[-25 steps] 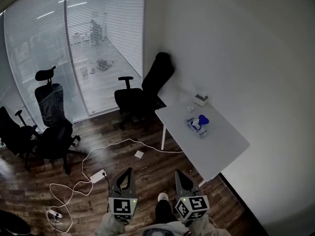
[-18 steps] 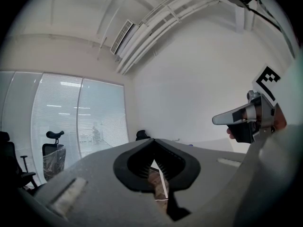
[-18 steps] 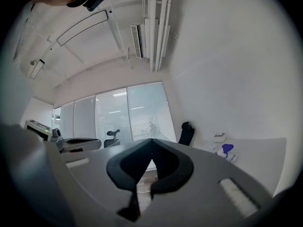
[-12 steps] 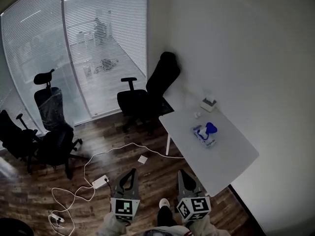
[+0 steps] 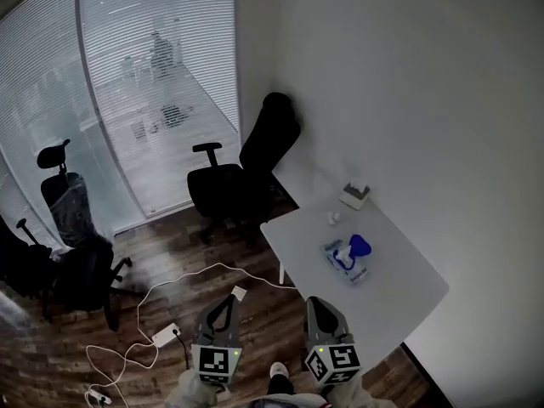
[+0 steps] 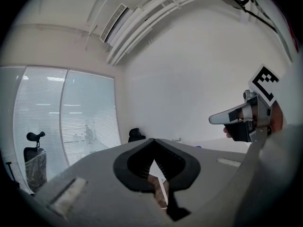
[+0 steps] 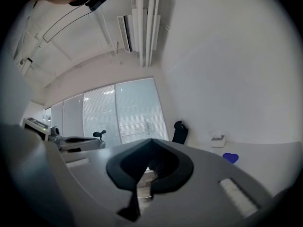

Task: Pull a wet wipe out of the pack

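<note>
Head view: the white rectangular table (image 5: 399,300) sits bigger and lower in frame than a second ago, so I've been walking up to it. The flat pale wet wipe pack with a blue piece on top (image 5: 347,257) lies about mid-table, with a small white box (image 5: 354,195) further back by the wall and a black office chair (image 5: 246,172) at the far corner. The left gripper (image 5: 223,301) and right gripper (image 5: 314,304) are side by side at the bottom of frame, both short of the table edge and well away from the pack.

Left gripper view: jaws pinched together, nothing between them. The right gripper (image 6: 246,119) is off to the side.

Right gripper view: its jaws also meet at the tip (image 7: 150,142) with nothing in them. The pack's blue piece (image 7: 230,158) shows ahead on the table, near the box (image 7: 218,141).

So I'd call this still the approach. No wipe is out yet, and both tongs need to open before anything gets pinched.
</note>
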The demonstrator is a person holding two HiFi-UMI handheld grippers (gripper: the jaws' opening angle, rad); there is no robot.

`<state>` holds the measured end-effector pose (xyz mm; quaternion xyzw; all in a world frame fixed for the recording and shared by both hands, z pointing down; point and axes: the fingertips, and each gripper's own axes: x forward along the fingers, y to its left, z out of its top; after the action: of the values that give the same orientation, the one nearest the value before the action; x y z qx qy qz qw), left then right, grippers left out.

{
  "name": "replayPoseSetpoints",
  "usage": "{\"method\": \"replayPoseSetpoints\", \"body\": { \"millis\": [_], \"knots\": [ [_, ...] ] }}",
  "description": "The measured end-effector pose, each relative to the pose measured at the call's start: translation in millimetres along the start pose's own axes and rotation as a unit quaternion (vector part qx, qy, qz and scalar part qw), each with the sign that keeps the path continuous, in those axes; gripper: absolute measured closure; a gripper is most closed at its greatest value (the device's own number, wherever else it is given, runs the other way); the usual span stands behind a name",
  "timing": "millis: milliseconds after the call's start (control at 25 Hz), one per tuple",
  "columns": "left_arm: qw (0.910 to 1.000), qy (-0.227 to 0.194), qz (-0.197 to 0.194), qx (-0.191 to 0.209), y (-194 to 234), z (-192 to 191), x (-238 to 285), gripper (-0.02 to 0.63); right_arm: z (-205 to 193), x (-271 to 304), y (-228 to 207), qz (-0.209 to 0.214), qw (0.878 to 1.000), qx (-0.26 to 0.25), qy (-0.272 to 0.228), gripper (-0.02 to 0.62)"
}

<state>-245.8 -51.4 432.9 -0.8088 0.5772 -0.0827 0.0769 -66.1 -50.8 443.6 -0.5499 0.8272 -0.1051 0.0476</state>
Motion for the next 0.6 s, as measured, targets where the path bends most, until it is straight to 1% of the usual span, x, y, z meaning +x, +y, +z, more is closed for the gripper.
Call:
{"method": "replayPoseSetpoints", "body": {
  "millis": [200, 360, 480, 600],
  "knots": [
    [0.9998, -0.002, -0.016, 0.007, 1, 4, 72, 0.604, 9, 47, -41, -0.012, 1.0, 0.005, -0.006, 0.591],
    [0.9995, -0.005, -0.03, 0.012, -3, 9, 125, 0.604, 15, 73, -77, -0.026, 1.0, 0.01, -0.01, 0.591],
    [0.9989, -0.007, -0.043, 0.016, -9, 10, 156, 0.604, 14, 86, -103, -0.044, 0.999, 0.019, -0.01, 0.591],
    [0.9981, -0.005, -0.059, 0.016, -17, 12, 176, 0.604, 15, 92, -120, -0.062, 0.998, 0.026, -0.008, 0.591]
  ]
}}
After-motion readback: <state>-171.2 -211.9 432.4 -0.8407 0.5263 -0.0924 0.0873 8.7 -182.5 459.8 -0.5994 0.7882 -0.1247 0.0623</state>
